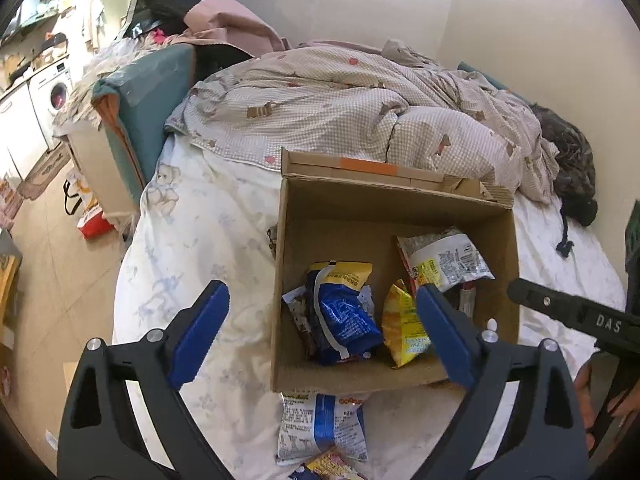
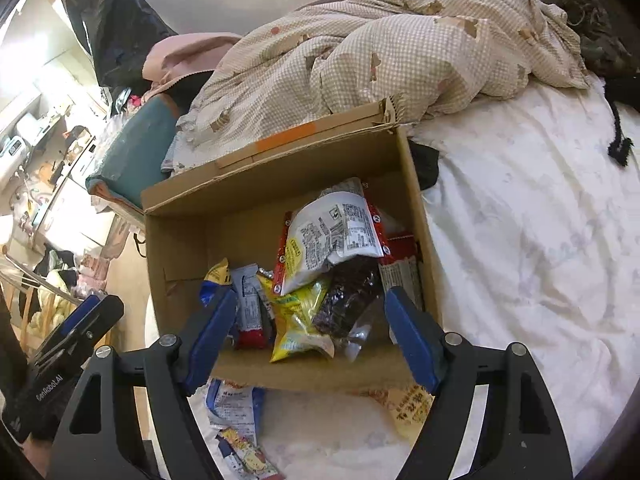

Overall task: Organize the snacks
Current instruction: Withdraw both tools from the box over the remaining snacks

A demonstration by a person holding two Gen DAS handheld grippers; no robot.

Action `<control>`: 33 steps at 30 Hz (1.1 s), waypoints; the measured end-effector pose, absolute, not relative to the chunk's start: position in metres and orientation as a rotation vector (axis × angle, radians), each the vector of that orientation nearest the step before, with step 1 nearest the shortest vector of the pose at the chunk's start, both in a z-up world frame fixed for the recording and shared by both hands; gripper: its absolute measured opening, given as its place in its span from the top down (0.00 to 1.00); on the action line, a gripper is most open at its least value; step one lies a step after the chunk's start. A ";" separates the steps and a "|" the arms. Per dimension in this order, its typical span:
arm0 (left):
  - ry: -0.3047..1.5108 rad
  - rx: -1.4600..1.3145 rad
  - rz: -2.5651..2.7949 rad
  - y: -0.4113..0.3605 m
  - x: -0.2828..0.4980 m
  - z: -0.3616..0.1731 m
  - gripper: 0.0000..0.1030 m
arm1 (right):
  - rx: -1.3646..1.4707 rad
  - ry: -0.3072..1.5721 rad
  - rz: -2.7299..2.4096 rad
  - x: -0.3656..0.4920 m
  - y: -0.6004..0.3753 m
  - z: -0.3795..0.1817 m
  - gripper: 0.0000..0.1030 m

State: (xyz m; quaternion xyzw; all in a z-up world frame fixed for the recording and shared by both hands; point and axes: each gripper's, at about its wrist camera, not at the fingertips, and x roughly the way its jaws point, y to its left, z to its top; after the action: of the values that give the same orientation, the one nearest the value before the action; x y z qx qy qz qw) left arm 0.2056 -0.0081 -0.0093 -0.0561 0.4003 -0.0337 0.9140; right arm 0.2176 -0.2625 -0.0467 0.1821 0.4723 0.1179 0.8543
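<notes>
Two hand-held grippers hang over an open cardboard box on a bed, both tilted down toward its contents. The left gripper has its blue jaws spread wide with nothing clamped between them; seen between the jaws, down in the box, lie a blue snack bag and a yellow snack bag, while a white packet with red edges leans against the box wall just beyond the right-hand jaw. The right gripper also stands wide and empty, its jaws framing the same yellow bag and a dark clear-wrapped packet that lie loose on the box floor, touching neither pad. The white packet sits on top of the pile just past those jaws. Below the left jaws, outside the near wall of the box, a white-and-blue snack bag lies on the white floral sheet, with another small colourful packet at the very bottom edge. A checked quilt is heaped behind the box's raised flap with its strip of orange tape. Off to the far left of the jaws, a washing machine shows in the next room.
</notes>
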 end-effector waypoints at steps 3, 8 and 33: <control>0.818 -0.113 -0.071 -0.005 0.196 -0.005 0.10 | 0.369 0.986 0.249 0.205 -0.262 -0.041 0.23; 0.839 -0.085 -0.036 0.001 0.180 -0.006 0.10 | 0.370 0.992 0.239 0.178 -0.263 -0.039 0.23; 1.049 -0.052 -0.044 0.005 0.108 -0.049 0.10 | 0.421 1.099 0.199 0.091 -0.270 -0.065 0.23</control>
State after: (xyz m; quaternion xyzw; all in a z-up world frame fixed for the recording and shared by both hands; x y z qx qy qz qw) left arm 0.1077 0.0045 -0.0489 -0.0246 0.5008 -0.0210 0.8650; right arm 0.0912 -0.2702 -0.0652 0.1980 0.5174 0.0939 0.8272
